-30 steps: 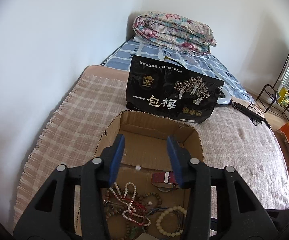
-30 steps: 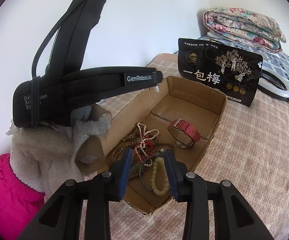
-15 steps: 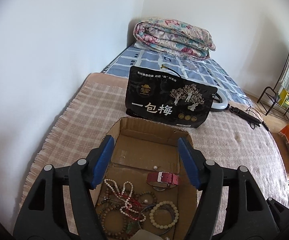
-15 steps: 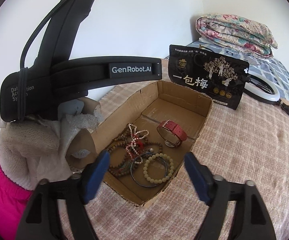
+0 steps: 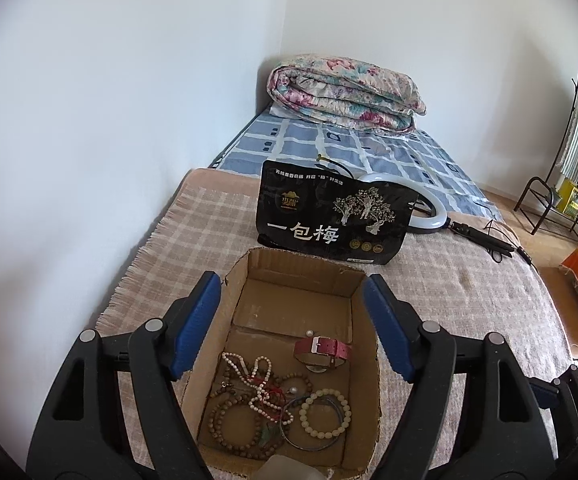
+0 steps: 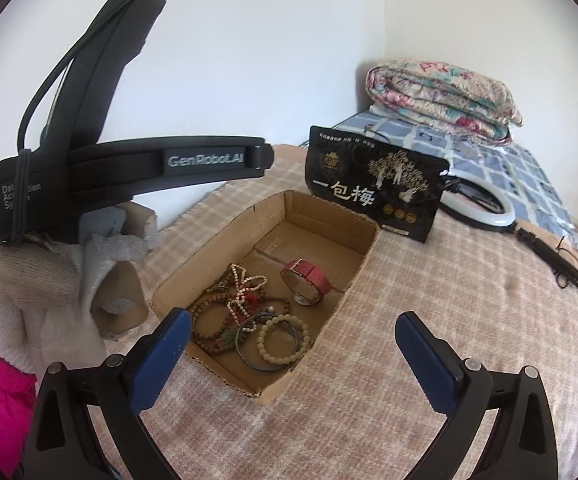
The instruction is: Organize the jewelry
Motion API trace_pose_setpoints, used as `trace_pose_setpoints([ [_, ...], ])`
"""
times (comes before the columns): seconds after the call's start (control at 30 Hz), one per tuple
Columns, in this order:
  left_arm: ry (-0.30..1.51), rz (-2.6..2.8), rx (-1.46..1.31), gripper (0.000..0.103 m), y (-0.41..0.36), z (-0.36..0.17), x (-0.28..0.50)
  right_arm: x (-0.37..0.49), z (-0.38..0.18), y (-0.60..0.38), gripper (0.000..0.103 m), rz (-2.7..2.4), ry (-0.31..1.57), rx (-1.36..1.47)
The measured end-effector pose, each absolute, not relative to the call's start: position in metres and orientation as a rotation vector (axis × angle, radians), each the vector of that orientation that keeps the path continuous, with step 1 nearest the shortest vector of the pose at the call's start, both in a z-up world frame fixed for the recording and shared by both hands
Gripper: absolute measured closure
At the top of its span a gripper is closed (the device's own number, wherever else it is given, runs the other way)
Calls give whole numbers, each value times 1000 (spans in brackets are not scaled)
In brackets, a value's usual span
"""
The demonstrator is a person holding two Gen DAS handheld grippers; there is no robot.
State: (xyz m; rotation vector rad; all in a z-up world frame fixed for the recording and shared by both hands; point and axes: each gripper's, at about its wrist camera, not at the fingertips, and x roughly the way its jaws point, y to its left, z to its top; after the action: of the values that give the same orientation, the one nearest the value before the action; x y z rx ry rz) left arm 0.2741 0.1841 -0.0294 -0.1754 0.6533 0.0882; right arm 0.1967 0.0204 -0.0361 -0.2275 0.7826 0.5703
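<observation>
The cardboard box (image 5: 297, 280) serves as the landmark; it sits open-topped on a plaid blanket (image 5: 193, 232) spread over the bed.

To the left of the box, in the right wrist view, a hand in a pale knit glove (image 6: 21, 288) holds the black body of the left gripper (image 5: 293, 300), whose blue-padded fingers (image 5: 197, 324) are spread wide, one over each long wall of the box, holding nothing.

Inside the box, along its left half, lie tangled brown bead strands (image 5: 233, 420) with a string of small pale beads (image 5: 257, 376) and some red thread crossing them. Toward the middle of the near end sits a dark thin bangle (image 5: 313, 440), and overlapping it a bracelet of large pale green beads (image 5: 325, 412). Farther in, on the right side of the box, a red-strapped watch (image 5: 321, 350) lies on its side, with a single pearl-like bead (image 5: 309, 333) just behind it.

The right gripper (image 6: 293, 344) hovers at the near right corner of the box, its fingers also wide apart and empty.

Behind the box stands a black printed pouch (image 5: 333, 216), and to the right of that a white ring light (image 5: 429, 208) lies flat. A folded floral quilt (image 5: 345, 92) rests far behind.
</observation>
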Motion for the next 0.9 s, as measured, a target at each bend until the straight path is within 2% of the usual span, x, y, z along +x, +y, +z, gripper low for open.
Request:
trace_pose_setpoints([
  [0.27, 624, 90, -160, 25, 174, -9, 243, 185, -26, 1, 0, 539, 763, -228],
  [0.4, 597, 106, -162, 16, 171, 0, 231, 180, -22, -9, 0, 514, 747, -233],
  [0.9, 626, 97, -86, 15, 126, -4, 181, 184, -6, -60, 0, 433, 709, -163],
])
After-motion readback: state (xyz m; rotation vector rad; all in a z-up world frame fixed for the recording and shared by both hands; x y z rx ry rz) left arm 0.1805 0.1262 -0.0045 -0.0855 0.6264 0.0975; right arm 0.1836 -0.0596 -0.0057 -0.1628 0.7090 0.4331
